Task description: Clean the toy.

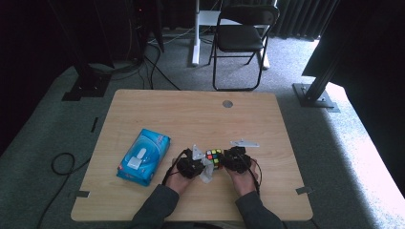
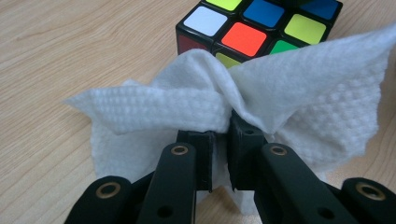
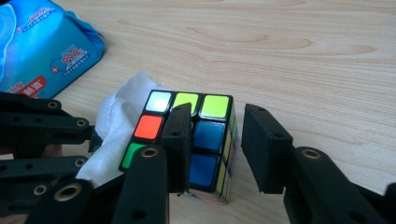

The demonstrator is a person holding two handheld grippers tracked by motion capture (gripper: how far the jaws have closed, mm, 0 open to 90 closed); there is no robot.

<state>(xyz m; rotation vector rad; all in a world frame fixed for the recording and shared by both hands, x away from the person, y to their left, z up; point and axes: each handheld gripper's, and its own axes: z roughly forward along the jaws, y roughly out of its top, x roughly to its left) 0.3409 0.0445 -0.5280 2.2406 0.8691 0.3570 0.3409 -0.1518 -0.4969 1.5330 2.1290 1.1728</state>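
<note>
A scrambled puzzle cube (image 1: 214,156) sits on the wooden table (image 1: 191,114) between my two hands. My left gripper (image 2: 222,135) is shut on a bunched white wipe (image 2: 299,93), and the wipe lies against the cube's (image 2: 247,28) side. My right gripper (image 3: 218,113) straddles one corner of the cube (image 3: 205,135). One finger lies over the cube's top face. The other stands just beside it with a small gap, so no pad presses. In the high view the left gripper (image 1: 199,161) and right gripper (image 1: 228,159) flank the cube, with the wipe (image 1: 207,171) hanging below.
A blue pack of wet wipes (image 1: 143,156) lies on the table left of my hands, also seen in the right gripper view as the pack (image 3: 42,46). A black folding chair (image 1: 241,38) stands beyond the table's far edge. Cables trail on the carpet at left.
</note>
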